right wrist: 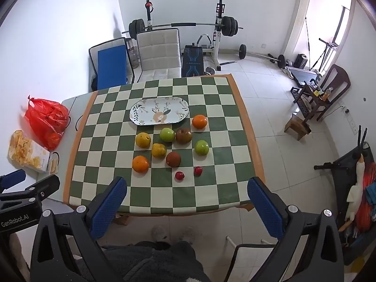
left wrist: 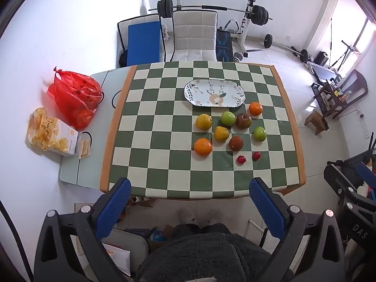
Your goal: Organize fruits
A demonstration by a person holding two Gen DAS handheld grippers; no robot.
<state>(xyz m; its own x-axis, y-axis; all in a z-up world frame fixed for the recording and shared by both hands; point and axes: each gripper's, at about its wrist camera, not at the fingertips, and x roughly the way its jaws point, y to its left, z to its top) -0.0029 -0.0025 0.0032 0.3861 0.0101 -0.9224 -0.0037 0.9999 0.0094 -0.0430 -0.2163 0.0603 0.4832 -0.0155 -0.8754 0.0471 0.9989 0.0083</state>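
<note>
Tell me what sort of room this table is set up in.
Probably a room in a home that doubles as a gym and dining space: a barbell rack stands by the far wall, a padded chair faces a table with a checkered cloth, and a floral plate waits beside loose fruit.

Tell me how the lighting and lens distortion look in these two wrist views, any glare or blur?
Left wrist view: strong fisheye bending, dark corners, window at right blown out; fruits and floral plate sharp, evenly lit. Right wrist view: same curving, bright doorway overexposed; checkered tablecloth crisp, soft shadows only; no motion blur in either.
</note>
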